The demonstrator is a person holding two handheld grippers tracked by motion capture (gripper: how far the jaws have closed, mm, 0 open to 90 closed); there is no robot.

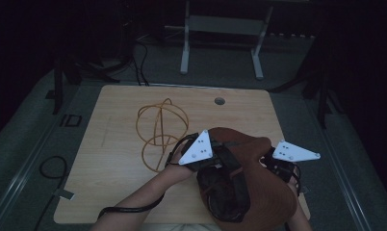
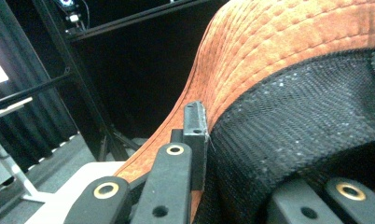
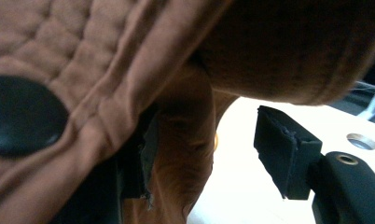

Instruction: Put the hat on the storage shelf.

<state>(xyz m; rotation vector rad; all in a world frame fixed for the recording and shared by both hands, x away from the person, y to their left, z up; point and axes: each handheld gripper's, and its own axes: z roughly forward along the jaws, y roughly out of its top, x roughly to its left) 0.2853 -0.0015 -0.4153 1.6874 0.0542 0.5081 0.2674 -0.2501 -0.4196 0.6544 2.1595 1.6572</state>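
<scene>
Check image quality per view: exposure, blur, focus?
High view: underexposed, room nearly black, only the table and the wire frame read clearly. Left gripper view: well lit, quilted orange hat sharp, dark background. Right gripper view: hat fabric too close, soft and blurred; table surface blown out white.

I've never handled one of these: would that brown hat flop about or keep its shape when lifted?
Probably floppy: the hat is quilted fabric, its brim drooping in curves. Likely light, since the left gripper grips just its edge. The stitched cloth looks unlikely to slip.
</scene>
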